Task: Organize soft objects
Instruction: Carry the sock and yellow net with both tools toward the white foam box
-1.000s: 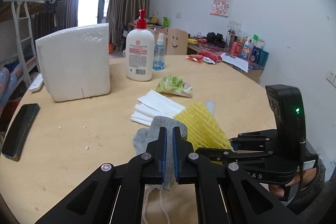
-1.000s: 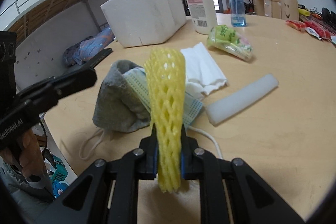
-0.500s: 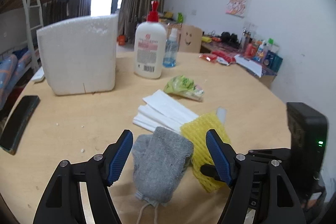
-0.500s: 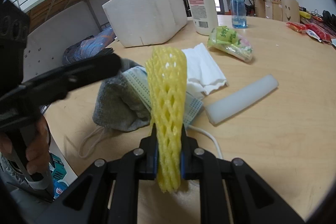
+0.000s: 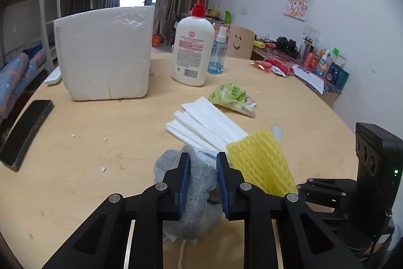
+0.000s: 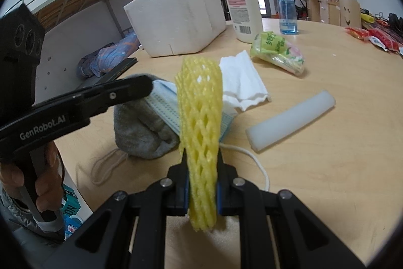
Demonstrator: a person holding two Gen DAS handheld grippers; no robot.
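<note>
A: In the left wrist view, what has changed?

B: The left gripper (image 5: 200, 175) was clamped thin on the grey sock (image 5: 197, 189), then stood wide apart above it, and its jaws have just been closing again. Now the sock is between the blue pads (image 5: 185, 177) and looks pinched, a thicker bunch than before. Just right of the sock stands the yellow foam net (image 5: 262, 160); behind the sock lie the white folded tissues (image 5: 201, 122) on the surface (image 5: 100, 122).

A: And the right wrist view?

B: The right gripper (image 6: 201, 183) is clamped on the foam net (image 6: 199, 122) exactly as it was a second ago, and the net stands upright. Left of the net lies the sock (image 6: 141, 132) with a blue face mask (image 6: 161, 102) over it; the left gripper's finger (image 6: 118, 93) reaches across the sock's top. The white foam stick (image 6: 289, 120) lies right of the net.

A: What does this mean for the task?

B: I judge it as a re-grip, to hold the sock more firmly. Both soft things seem ready to be carried, perhaps to the white foam box (image 6: 176, 19).
</note>
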